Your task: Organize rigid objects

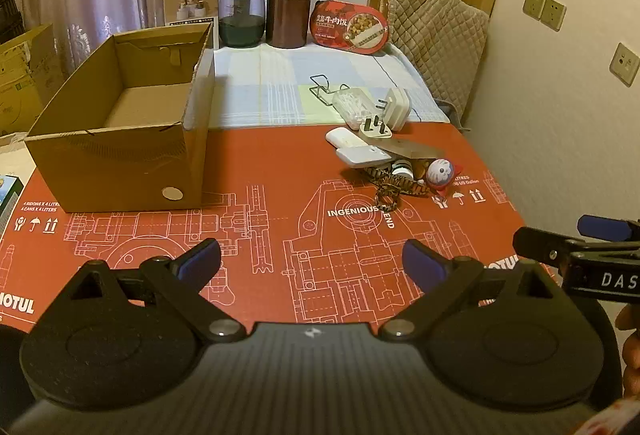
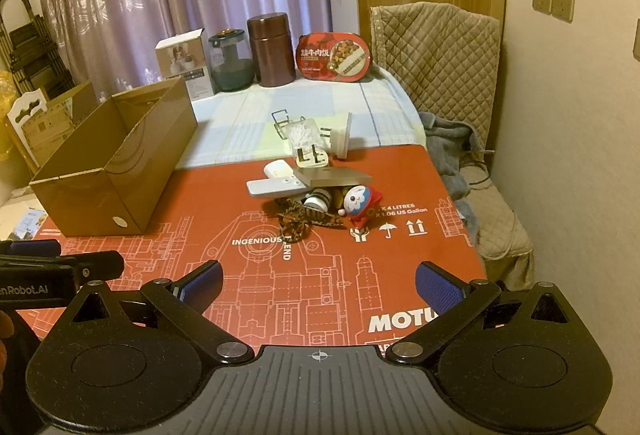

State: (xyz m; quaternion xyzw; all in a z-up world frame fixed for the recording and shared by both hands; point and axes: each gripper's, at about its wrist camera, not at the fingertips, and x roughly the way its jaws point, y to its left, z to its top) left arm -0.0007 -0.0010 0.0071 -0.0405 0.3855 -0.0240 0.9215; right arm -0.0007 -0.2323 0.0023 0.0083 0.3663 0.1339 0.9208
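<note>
Left gripper (image 1: 312, 261): hovering wide apart, gripping nothing
Right gripper (image 2: 319, 285): also gaping, empty
Clutter pile (image 2: 316, 187): sitting right of the cardboard box (image 1: 120, 139), well apart
Handling: likely light, stiff plastics; white remote (image 2: 276, 187) is offering long flat sides for pinching

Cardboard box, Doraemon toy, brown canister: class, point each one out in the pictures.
cardboard box (image 1: 116, 171), left wrist view, on its near outer wall.
Doraemon toy (image 2: 356, 199), right wrist view, on its white face.
brown canister (image 1: 289, 11), left wrist view, on its side wall.
</note>
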